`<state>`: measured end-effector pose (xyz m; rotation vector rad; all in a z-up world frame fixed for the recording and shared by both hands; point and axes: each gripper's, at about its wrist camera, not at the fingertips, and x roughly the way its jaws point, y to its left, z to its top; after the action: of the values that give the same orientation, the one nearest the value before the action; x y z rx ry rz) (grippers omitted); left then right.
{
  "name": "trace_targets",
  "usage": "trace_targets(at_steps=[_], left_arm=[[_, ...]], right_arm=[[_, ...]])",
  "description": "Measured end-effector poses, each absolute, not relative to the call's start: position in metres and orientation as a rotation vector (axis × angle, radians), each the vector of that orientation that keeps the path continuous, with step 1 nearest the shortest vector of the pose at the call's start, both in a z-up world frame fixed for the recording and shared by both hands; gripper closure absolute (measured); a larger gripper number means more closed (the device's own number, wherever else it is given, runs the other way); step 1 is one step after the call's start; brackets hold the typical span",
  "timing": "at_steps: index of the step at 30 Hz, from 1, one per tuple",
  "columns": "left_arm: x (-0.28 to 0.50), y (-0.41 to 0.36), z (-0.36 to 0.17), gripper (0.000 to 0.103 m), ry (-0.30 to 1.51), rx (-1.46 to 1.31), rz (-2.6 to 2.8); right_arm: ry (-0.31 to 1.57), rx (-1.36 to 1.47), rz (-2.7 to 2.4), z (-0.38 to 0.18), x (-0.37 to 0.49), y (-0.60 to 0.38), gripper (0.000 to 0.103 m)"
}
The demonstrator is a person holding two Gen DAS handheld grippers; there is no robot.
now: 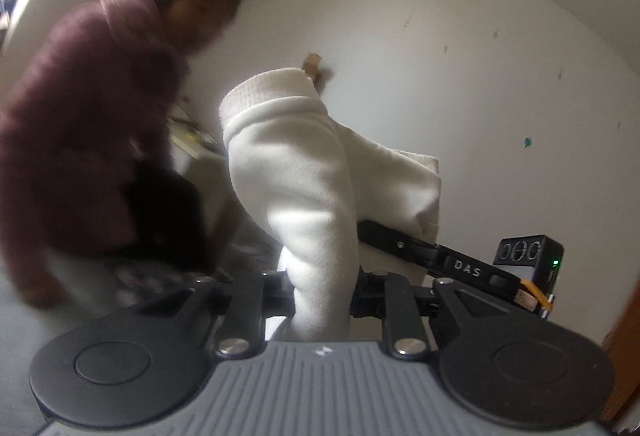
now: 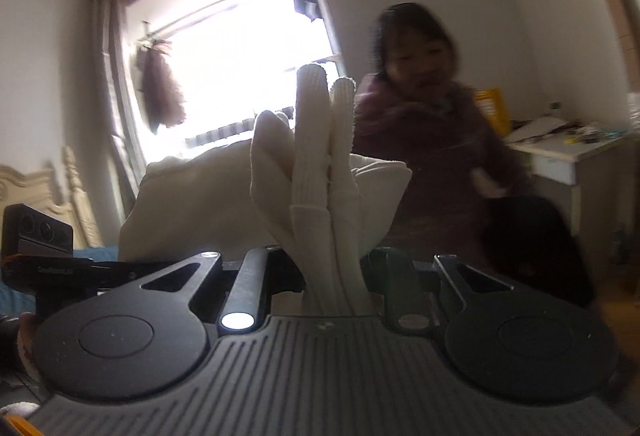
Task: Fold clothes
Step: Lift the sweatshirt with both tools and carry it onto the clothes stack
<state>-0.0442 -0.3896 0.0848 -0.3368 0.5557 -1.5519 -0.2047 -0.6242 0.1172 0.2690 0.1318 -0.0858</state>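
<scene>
**Cream garment held up in both grippers**

Here the cream garment (image 1: 312, 171) hangs in the air, not on any surface, stretched between the two grippers. The left gripper (image 1: 322, 288) has its jaws clenched on a thick bunch of the cloth, with a ribbed cuff standing above it. The right gripper (image 2: 336, 276) grips two ribbed edges pressed together, and they rise straight up from its jaws. Behind the cloth a person in a maroon hoodie (image 2: 436, 139) leans forward, blurred. A bright window (image 2: 240, 67) is at the back, and a white desk (image 2: 568, 155) stands by the wall.
</scene>
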Motion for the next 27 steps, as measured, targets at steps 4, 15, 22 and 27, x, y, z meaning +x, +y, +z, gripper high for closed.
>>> trace_targets(at_steps=[4, 15, 22, 27], left_arm=[[-0.061, -0.445, 0.062, 0.081, 0.591, -0.398, -1.601], [-0.012, -0.542, -0.023, 0.082, 0.817, -0.453, -1.448], [0.072, -0.560, -0.089, 0.083, 1.024, -0.503, -1.293], [0.108, -0.564, -0.125, 0.081, 1.121, -0.504, -1.263]], right_arm=[[0.147, 0.272, -0.111, 0.115, -0.221, -0.681, 0.086], [0.362, 0.296, -0.068, 0.055, -0.147, -0.796, 0.086], [0.588, 0.314, -0.005, -0.016, -0.027, -0.837, 0.086], [0.674, 0.389, -0.001, -0.055, 0.022, -0.849, 0.080]])
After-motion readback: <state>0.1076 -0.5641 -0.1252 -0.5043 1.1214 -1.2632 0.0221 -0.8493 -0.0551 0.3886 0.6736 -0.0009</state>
